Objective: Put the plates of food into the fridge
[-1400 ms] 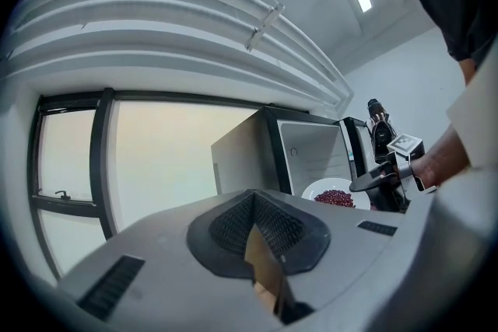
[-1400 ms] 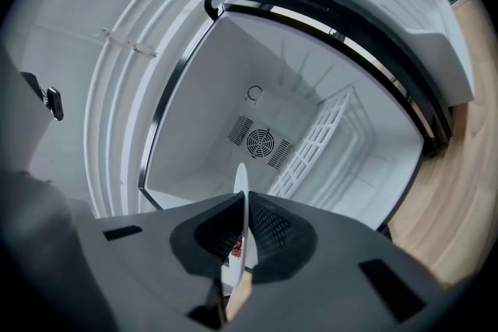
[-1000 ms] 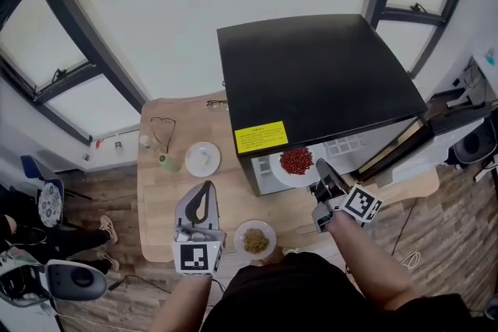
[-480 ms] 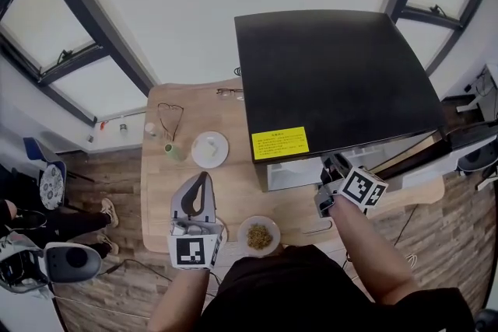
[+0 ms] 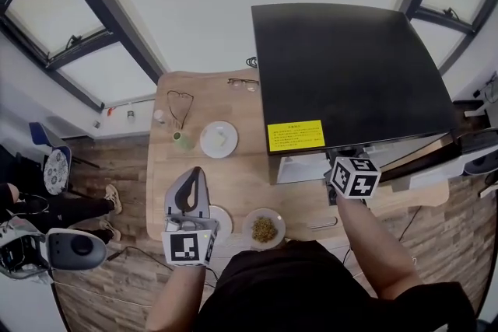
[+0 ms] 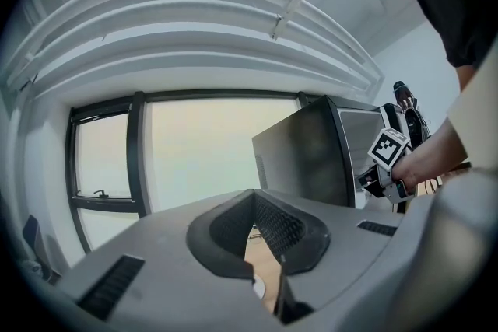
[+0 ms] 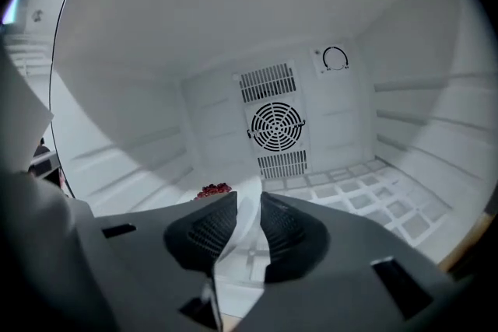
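a: where's the plate of red food (image 7: 215,190)?

b: on a shelf inside the fridge (image 5: 350,66), toward its left wall, straight ahead of the right gripper (image 7: 249,202). its jaws are opening, with the white rim in the gap, unpinched.

a: next one?

b: likely the plate of greenish food (image 5: 264,228) in front of the fridge. the left gripper (image 5: 194,175), clenched and empty, is nearer.

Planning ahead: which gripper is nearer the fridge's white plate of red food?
Right. The right gripper is inside the black fridge, jaws opening around the white plate of red food; the left gripper hovers over the wooden table.
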Demonstrator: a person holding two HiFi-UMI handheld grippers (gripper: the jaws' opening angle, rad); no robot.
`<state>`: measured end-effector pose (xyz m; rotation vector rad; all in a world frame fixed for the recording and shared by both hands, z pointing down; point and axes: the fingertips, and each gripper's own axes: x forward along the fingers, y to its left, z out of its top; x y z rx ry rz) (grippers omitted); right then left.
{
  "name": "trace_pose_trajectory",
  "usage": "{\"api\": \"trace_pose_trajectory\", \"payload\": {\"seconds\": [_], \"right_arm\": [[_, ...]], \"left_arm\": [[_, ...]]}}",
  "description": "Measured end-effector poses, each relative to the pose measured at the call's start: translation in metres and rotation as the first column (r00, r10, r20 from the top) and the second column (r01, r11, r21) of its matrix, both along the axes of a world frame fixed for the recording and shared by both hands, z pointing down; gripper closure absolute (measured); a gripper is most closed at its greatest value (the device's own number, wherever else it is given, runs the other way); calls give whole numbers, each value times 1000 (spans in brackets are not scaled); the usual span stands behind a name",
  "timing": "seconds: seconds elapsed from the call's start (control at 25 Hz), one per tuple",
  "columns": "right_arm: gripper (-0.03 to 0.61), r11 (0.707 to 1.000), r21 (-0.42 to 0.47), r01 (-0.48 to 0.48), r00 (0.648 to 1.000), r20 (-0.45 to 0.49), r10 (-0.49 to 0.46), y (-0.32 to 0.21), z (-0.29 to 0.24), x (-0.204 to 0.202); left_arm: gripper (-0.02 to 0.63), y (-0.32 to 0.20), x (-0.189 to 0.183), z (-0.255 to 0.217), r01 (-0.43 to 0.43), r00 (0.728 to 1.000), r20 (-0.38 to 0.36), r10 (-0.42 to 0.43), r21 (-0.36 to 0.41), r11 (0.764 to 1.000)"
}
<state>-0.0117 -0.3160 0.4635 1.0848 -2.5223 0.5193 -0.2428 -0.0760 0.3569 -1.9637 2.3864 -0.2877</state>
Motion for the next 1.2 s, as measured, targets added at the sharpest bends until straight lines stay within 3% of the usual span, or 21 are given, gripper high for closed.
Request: {"api": "trace_pose_trajectory", "payload": {"seconds": [0.56, 0.8, 1.04, 1.2], "right_arm": [[466, 997, 75, 5, 989, -146, 6, -14, 5, 10], [466, 994, 105, 43, 998, -58, -37, -12, -12, 12], [466, 973, 214, 86, 996, 18, -92, 6, -41, 20], [466, 973, 215, 81, 992, 78, -100, 26, -54, 27]], "left_arm": [[609, 28, 8, -1, 71, 997, -2, -71, 7, 997], [610, 39, 23, -1, 114, 993, -6, -114, 12, 993], [611, 45, 40, -2, 109, 994, 21, -109, 24, 994], [609, 51, 46, -19, 70, 997, 31, -74, 103, 992]]}}
